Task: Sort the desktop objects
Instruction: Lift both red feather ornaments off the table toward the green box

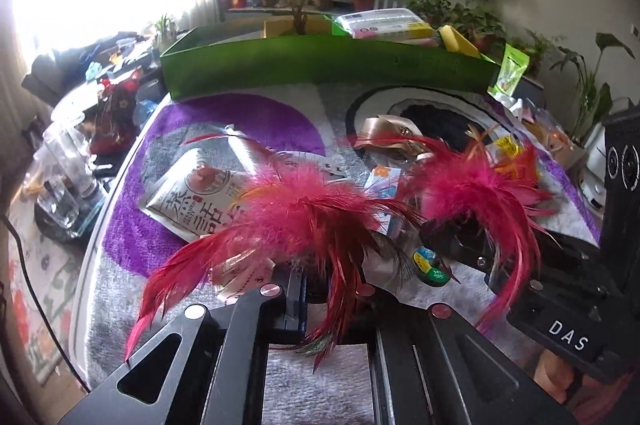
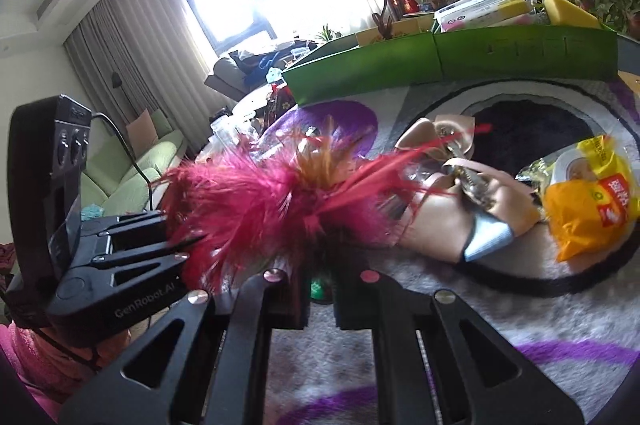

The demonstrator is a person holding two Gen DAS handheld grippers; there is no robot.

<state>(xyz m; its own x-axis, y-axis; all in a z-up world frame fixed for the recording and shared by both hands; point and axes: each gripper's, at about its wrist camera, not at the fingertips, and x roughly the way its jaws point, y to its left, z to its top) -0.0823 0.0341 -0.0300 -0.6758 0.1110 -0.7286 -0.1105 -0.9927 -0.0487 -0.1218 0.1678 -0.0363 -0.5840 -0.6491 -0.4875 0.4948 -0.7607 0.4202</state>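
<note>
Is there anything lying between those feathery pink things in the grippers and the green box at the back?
Nothing tall. Both feather shuttlecocks are held above the rug; between them and the green box lie only flat items, a white snack pouch and a beige bow.

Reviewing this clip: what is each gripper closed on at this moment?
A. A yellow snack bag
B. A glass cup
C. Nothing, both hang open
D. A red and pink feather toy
D. In the left wrist view the left gripper is shut on a feather toy, and the right gripper beside it pinches a second feather toy; the yellow snack bag lies untouched on the rug.
</note>
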